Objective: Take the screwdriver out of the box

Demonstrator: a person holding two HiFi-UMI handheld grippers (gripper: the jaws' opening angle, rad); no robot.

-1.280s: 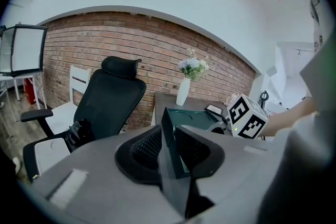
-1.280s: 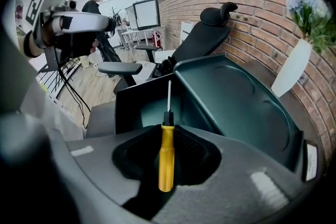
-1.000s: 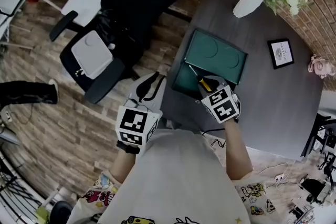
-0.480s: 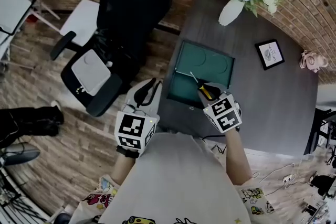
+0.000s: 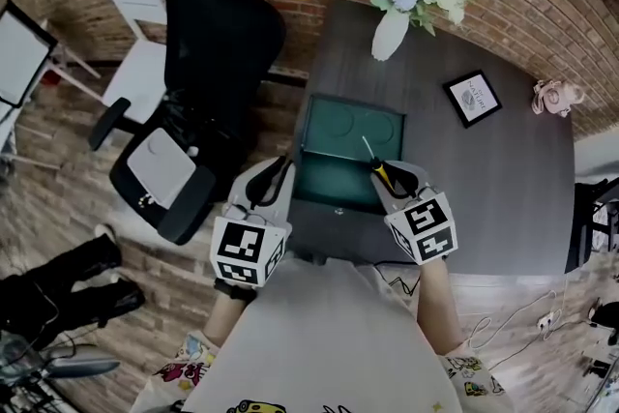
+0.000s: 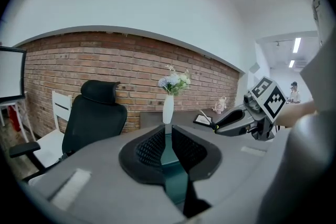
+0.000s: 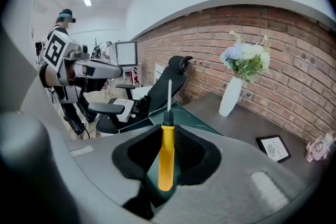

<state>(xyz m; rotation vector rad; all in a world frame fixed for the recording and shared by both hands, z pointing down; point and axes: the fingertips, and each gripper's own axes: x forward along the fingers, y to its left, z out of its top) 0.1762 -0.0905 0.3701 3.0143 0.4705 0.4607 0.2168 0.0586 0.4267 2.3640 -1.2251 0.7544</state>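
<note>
A green box (image 5: 340,177) lies open on the dark table (image 5: 484,189), its lid (image 5: 354,122) tipped back. My right gripper (image 5: 385,173) is shut on the yellow handle of the screwdriver (image 5: 380,169), held above the box's right front corner. In the right gripper view the screwdriver (image 7: 166,160) stands upright between the pads of my right gripper (image 7: 168,136), its metal shaft pointing forward. My left gripper (image 5: 270,181) hovers off the table's left edge beside the box. Its jaws are closing with a narrow gap and nothing between them, as the left gripper (image 6: 167,148) view shows.
A white vase of flowers (image 5: 391,31), a framed picture (image 5: 472,98) and a pink figurine (image 5: 551,95) stand at the table's far side. A black office chair (image 5: 208,44) sits left of the table by the brick wall. The wooden floor lies below my left gripper.
Both grippers have risen. The right one has lifted the screwdriver up and away from the box interior. The left jaws have narrowed.
</note>
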